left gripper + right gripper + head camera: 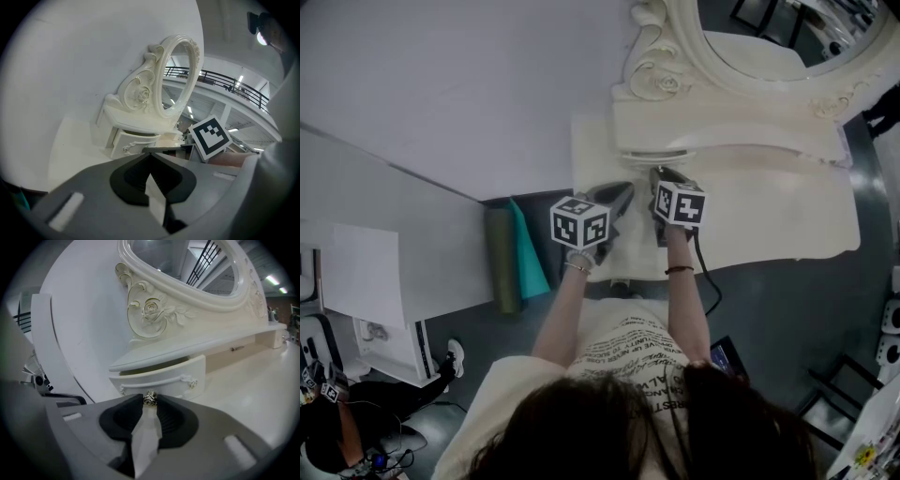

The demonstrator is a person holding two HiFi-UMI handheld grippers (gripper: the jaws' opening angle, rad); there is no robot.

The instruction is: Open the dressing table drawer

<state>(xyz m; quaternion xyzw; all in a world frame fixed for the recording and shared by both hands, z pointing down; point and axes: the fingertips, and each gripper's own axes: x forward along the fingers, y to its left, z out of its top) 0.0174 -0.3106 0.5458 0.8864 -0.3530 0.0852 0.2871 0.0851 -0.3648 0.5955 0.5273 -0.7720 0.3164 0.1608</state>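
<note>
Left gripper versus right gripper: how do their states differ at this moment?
The right gripper is closed on the knob of the drawer; the left gripper is shut on nothing. The right gripper sits at the drawer front; the left gripper hangs short of it. Both point at the partly open drawer.

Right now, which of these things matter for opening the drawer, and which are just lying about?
In the job: small white curved drawer; its ornate metal knob; right gripper clamped on it.
Just lying about: oval white-framed mirror; olive-green roll.
</note>
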